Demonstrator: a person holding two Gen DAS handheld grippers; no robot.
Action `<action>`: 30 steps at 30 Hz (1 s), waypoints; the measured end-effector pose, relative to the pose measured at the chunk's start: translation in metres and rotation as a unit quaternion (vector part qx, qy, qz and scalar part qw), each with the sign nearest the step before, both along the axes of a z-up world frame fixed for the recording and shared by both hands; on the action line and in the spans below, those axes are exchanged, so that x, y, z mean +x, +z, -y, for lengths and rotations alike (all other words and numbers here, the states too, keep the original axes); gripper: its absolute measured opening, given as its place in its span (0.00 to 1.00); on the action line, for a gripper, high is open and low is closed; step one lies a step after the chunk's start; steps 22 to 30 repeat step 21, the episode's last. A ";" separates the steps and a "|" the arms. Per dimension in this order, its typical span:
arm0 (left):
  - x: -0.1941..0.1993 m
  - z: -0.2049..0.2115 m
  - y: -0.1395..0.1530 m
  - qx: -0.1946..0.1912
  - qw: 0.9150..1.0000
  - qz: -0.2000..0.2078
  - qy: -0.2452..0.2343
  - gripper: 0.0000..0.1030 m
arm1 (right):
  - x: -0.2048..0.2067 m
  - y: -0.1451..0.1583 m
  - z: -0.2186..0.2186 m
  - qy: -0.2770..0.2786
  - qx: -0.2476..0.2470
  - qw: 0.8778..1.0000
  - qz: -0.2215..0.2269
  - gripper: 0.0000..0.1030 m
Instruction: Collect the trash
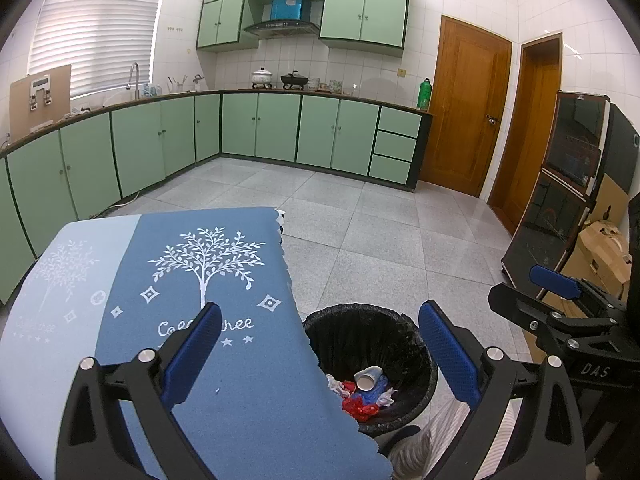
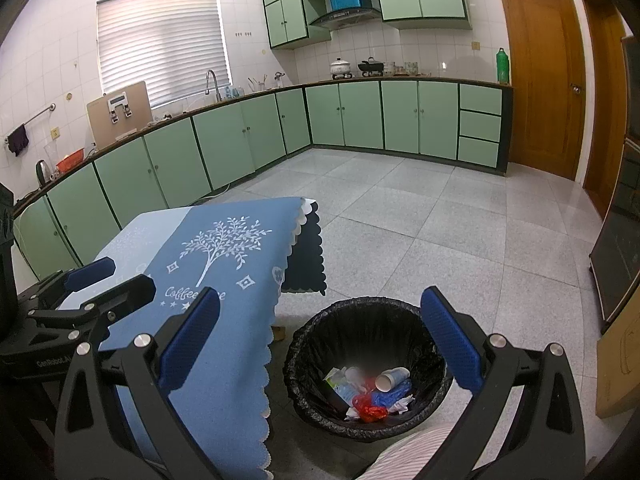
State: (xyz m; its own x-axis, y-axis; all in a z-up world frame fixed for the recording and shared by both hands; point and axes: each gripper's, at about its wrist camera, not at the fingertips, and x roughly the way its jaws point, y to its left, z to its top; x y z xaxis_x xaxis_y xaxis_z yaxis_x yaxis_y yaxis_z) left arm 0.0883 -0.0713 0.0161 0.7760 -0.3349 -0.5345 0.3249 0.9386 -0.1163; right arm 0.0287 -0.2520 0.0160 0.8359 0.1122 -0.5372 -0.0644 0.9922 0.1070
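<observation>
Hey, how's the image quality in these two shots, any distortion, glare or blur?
Left wrist view: strong fisheye bending of the cabinets, dark corner vignetting, window blinds blown out. Right wrist view: same bending, plus a soft blurred patch inside the trash bin.

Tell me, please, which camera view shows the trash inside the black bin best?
The right wrist view: the bin is unobstructed, showing the paper cup and wrappers. In the left wrist view the blue tablecloth hides the bin's left part.

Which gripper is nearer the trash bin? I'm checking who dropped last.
Right, as far as I can judge. The right gripper hangs open over the trash bin; the left gripper straddles the tablecloth edge.
</observation>
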 end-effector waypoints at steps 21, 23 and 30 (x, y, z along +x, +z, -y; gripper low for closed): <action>0.001 -0.001 -0.002 -0.002 1.000 -0.004 0.001 0.94 | 0.002 -0.003 0.001 0.000 0.002 1.000 -0.002 0.95; 0.001 -0.001 -0.002 -0.002 1.000 -0.004 0.001 0.94 | 0.002 -0.003 0.001 0.000 0.002 1.000 -0.002 0.95; 0.001 -0.001 -0.002 -0.002 1.000 -0.004 0.001 0.94 | 0.002 -0.003 0.001 0.000 0.002 1.000 -0.002 0.95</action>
